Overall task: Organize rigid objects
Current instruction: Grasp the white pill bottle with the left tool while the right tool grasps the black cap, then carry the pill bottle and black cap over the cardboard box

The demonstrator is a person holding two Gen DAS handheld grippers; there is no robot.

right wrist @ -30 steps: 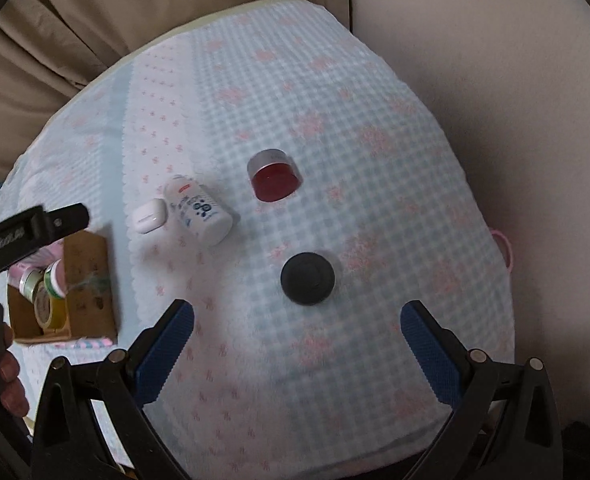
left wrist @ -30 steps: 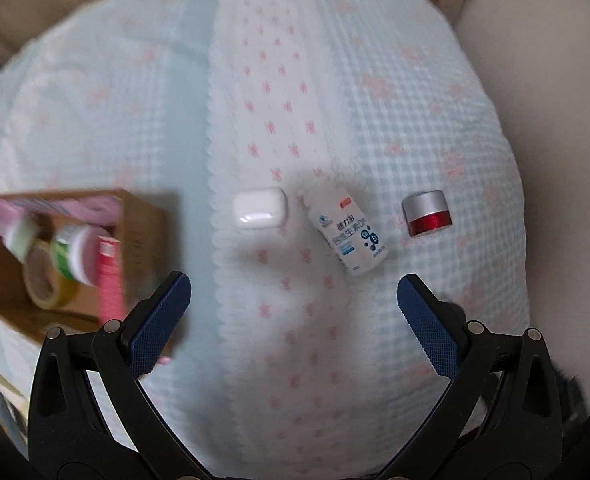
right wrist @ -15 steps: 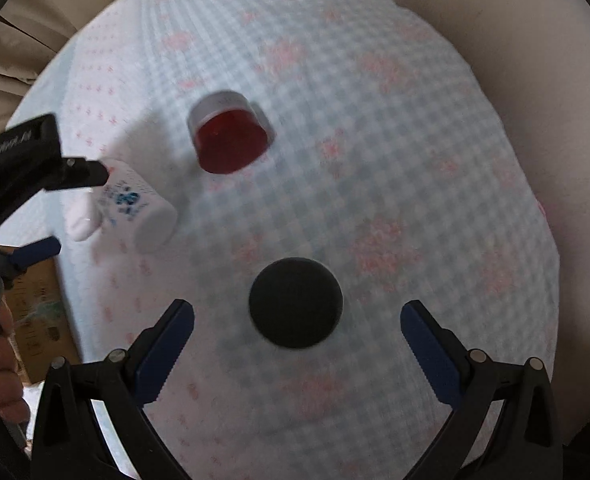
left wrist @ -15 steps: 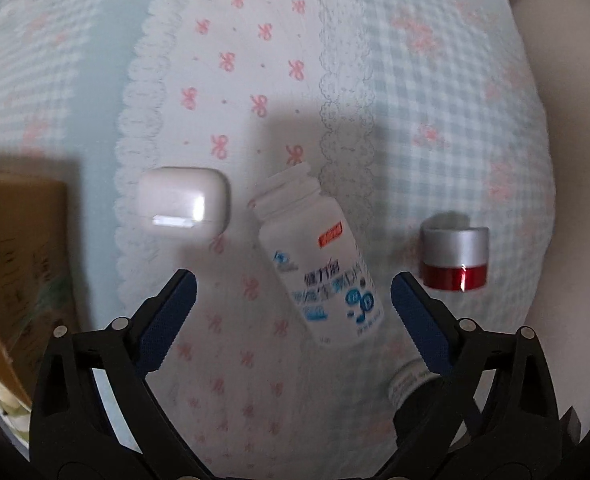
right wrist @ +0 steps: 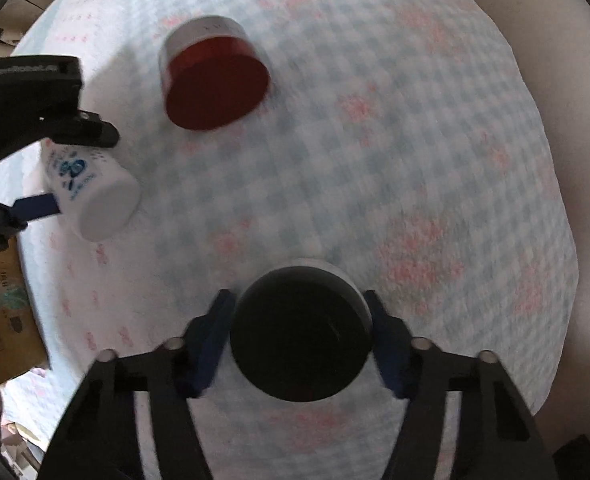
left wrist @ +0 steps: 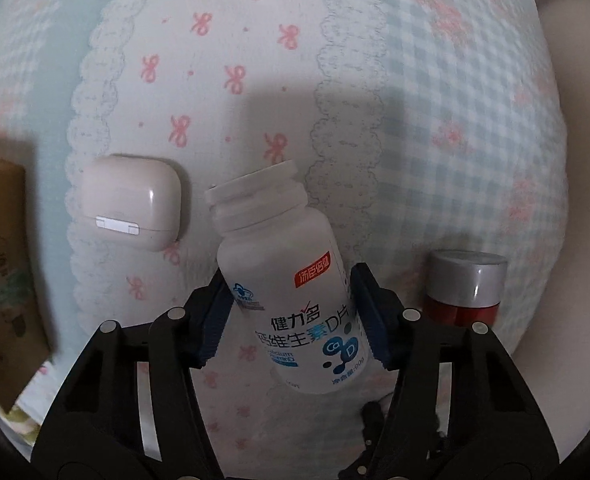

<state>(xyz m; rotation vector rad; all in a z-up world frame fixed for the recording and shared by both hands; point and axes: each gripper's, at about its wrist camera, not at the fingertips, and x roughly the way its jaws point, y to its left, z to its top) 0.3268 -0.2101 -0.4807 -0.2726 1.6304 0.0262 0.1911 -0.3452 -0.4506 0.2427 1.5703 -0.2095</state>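
We have both grippers pointed down at the cloth [left wrist: 475,92], each closing on its own item. The left gripper [left wrist: 291,314] brackets the white bottle [left wrist: 291,292], which lies on its side at lower centre of the left view, open neck toward the top; the blue pads [left wrist: 369,320] look to be meeting its label, jaws closing, so we judge the grip just forming. The right gripper [right wrist: 301,338] straddles the black jar [right wrist: 301,332] at lower centre of its view, pads at its sides and closing too; blur hides whether they press yet. To do this well, we should let both sets of pads seat fully before lifting, since a round bottle can roll or pivot out of a half-made pinch. We should lift straight up, clear of the white case [left wrist: 131,200] just left of the bottle and the red jar [left wrist: 465,286] at its right. The box [left wrist: 3,276] at the left edge looks like the likely destination.
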